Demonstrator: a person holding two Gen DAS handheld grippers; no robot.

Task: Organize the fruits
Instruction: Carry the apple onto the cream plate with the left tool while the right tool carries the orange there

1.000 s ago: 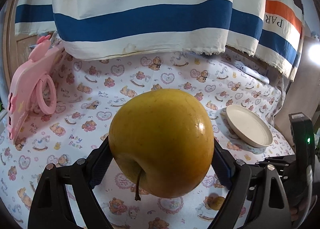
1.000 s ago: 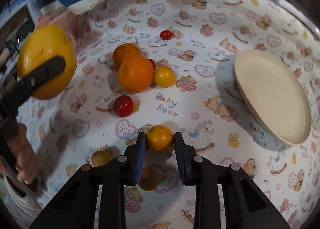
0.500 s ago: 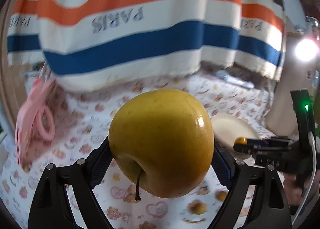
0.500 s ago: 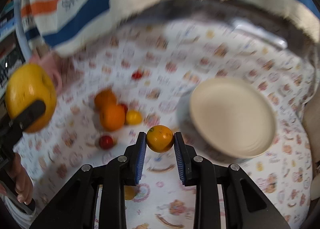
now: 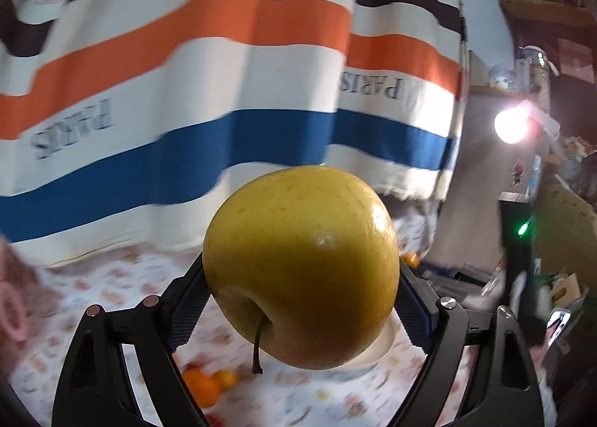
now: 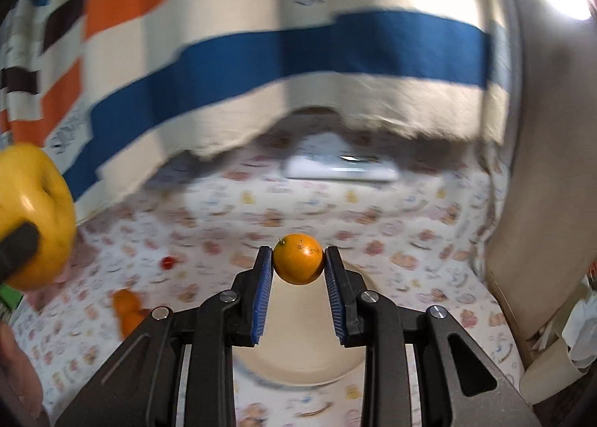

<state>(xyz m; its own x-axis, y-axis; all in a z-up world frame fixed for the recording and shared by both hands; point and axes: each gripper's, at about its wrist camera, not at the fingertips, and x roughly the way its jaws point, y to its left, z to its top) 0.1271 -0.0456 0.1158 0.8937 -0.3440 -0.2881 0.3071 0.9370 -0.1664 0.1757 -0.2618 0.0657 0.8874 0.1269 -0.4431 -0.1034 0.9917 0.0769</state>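
Observation:
A big yellow apple [image 5: 302, 266], stem towards the camera, sits clamped between the blue pads of my left gripper [image 5: 301, 289], high above the patterned cloth. The same apple [image 6: 31, 218] shows at the left edge of the right wrist view. My right gripper [image 6: 297, 262] is shut on a small orange fruit [image 6: 297, 259], which hangs over the cream plate [image 6: 298, 356]. Part of that plate [image 5: 377, 348] peeks out under the apple in the left wrist view. Oranges [image 5: 203, 386] lie on the cloth below; an orange [image 6: 127, 309] and a small red fruit [image 6: 168, 262] lie left of the plate.
A striped cloth [image 5: 224, 91] printed PARIS hangs behind the table. A white flat object [image 6: 339, 167] lies at the far edge. A bright lamp [image 5: 511, 124] shines on the right. A pink toy [image 5: 11, 300] stands at the left edge. A hand [image 6: 15, 371] shows at lower left.
Both grippers have risen and tilted up with their fruits, so the hanging cloth now fills more of each view. The small orange has moved from the cloth to above the plate.

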